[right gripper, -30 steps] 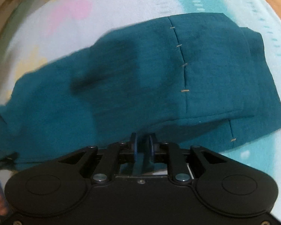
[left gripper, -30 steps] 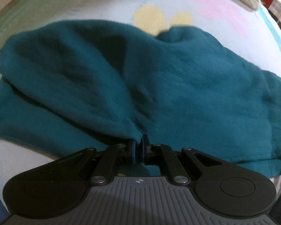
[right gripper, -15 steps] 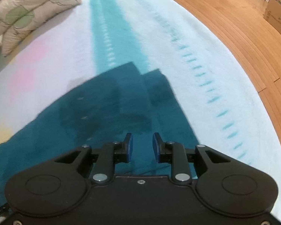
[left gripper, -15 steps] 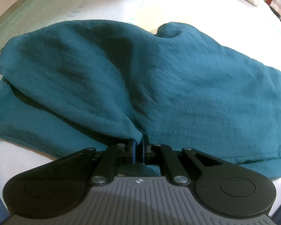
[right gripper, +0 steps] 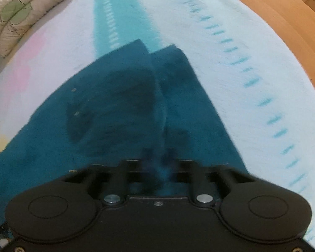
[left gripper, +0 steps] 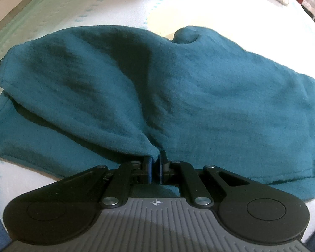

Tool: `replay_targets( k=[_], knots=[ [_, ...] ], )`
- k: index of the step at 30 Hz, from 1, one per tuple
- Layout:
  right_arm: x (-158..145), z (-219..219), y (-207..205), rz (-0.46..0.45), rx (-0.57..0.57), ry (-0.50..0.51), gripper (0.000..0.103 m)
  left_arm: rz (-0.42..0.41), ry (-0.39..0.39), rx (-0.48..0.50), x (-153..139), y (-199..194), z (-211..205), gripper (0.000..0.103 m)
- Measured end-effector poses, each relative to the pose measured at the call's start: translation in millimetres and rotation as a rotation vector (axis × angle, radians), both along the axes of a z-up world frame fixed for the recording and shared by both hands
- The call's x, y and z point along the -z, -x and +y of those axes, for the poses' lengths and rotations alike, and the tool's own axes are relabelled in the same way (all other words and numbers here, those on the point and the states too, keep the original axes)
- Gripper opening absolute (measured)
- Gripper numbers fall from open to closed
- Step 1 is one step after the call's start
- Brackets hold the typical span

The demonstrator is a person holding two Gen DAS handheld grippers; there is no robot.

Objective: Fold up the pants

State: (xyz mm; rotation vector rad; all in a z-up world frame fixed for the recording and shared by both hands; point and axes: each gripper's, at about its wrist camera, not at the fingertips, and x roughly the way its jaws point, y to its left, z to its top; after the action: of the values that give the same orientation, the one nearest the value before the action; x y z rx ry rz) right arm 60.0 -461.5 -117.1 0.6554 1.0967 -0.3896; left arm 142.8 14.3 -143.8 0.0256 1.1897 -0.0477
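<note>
We saw the teal pants (left gripper: 178, 96) spread on the bed (right gripper: 231, 48) (pale, with turquoise stripes), the left tongs (left gripper: 154, 163) clamped on a raised fold at their near edge, and the blurred right tongs (right gripper: 158, 157) just closing on fabric between them.

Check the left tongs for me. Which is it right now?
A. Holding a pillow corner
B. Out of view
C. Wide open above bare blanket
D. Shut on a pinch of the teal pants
D: in the left wrist view the left tongs are closed with a fold of the teal pants pinched between their blue pads, the cloth rising from that point.
</note>
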Motion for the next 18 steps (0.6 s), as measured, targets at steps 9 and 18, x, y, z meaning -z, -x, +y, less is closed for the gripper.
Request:
replay_targets(
  k=[9, 18],
  knots=[
    [-121.8, 14.0, 1.2, -0.289, -0.086, 0.159, 0.013, -0.206, 0.134, 0.035, -89.1, -9.0, 0.7, 0.006],
    [-38.8, -16.8, 30.0, -0.012, -0.024, 0.131, 0.013, -0.050, 0.058, 0.135, -33.0, 18.1, -8.0, 0.006]
  ],
)
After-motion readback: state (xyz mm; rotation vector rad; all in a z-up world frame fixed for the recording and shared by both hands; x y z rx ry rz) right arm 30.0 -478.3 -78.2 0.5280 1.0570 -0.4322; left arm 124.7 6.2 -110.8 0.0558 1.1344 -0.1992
